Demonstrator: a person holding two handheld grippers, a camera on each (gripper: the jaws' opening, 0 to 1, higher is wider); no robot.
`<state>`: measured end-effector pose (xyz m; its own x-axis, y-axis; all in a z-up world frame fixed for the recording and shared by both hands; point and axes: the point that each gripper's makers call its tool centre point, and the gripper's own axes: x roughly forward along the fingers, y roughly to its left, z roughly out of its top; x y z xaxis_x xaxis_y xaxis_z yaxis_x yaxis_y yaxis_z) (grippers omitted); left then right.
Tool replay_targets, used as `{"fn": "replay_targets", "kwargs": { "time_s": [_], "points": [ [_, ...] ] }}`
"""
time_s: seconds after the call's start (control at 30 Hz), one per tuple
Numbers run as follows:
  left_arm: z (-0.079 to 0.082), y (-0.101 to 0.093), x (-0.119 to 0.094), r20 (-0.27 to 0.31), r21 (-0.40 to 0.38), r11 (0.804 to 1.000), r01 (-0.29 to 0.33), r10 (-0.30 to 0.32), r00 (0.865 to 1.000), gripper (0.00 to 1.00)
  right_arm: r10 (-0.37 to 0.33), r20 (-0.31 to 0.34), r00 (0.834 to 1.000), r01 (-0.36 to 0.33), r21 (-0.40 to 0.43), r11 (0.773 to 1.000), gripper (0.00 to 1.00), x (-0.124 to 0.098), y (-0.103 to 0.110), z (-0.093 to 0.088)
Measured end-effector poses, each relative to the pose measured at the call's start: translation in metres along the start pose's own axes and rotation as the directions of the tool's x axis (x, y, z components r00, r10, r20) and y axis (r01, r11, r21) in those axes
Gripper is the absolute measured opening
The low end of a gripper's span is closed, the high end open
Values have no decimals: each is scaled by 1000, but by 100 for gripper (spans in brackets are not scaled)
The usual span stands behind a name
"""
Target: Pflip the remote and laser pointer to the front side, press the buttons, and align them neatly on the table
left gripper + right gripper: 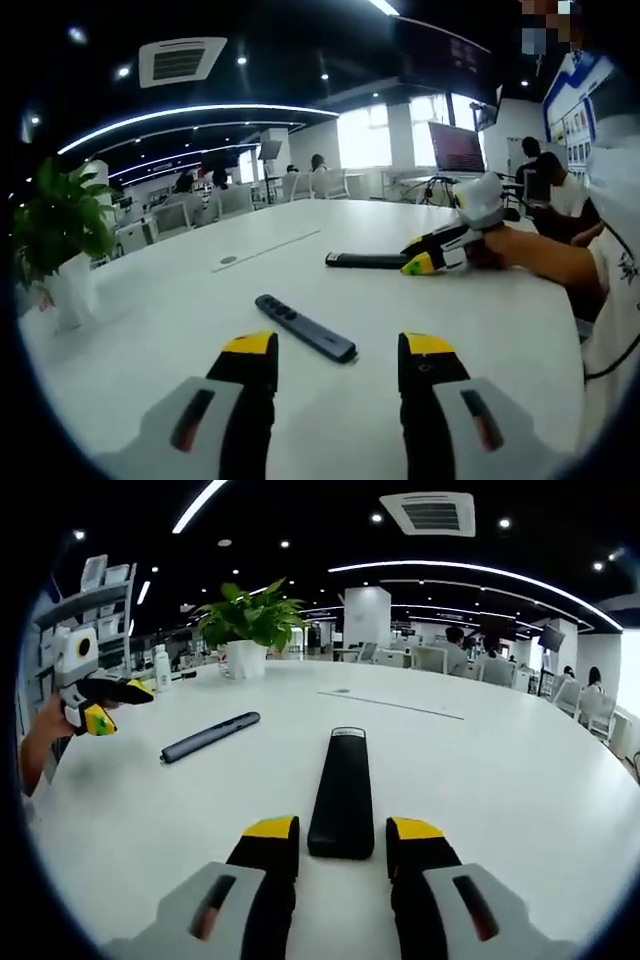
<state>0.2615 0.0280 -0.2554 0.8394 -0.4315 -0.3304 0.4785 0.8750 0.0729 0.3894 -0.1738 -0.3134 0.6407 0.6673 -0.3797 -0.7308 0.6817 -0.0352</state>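
Observation:
The slim dark grey laser pointer (305, 327) lies on the white table (200, 300) just ahead of my left gripper (340, 360), buttons showing on top. That gripper is open and holds nothing. The black remote (342, 795) lies lengthwise with a plain face up, its near end between the jaws of my right gripper (343, 840). These jaws stand a little wider than the remote, open. In the left gripper view the remote (365, 260) lies farther back with the right gripper (413, 255) at its right end. The right gripper view has the laser pointer (210, 736) and the left gripper (118, 702) at the left.
A potted plant (250, 620) in a white pot stands on the table's far side, by the left edge in the left gripper view (60, 225). A small bottle (162, 667) stands beside it. A person's arm (545, 260) reaches in from the right. Chairs and people sit beyond the table.

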Motion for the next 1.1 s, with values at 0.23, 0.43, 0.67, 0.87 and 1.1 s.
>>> {"fn": "replay_targets", "kwargs": {
  "time_s": [0.23,0.43,0.67,0.87,1.1],
  "points": [
    [-1,6,-2,3,-12,1000,-14,14,1000,49,4,14,1000,-4,-6,1000,36,1,0,1],
    [-1,3,-1,4,-11,1000,-5,5,1000,49,19,20,1000,-19,-16,1000,31,2,3,1],
    [1,5,-2,8,-6,1000,-15,15,1000,48,18,19,1000,-18,-16,1000,30,1,3,0],
    [12,13,-9,85,-50,998,-49,53,995,45,16,18,1000,-16,-16,1000,30,1,4,0],
    [13,11,-8,75,-32,999,-22,25,997,48,15,21,1000,-15,-13,1000,30,1,5,0]
  ]
}}
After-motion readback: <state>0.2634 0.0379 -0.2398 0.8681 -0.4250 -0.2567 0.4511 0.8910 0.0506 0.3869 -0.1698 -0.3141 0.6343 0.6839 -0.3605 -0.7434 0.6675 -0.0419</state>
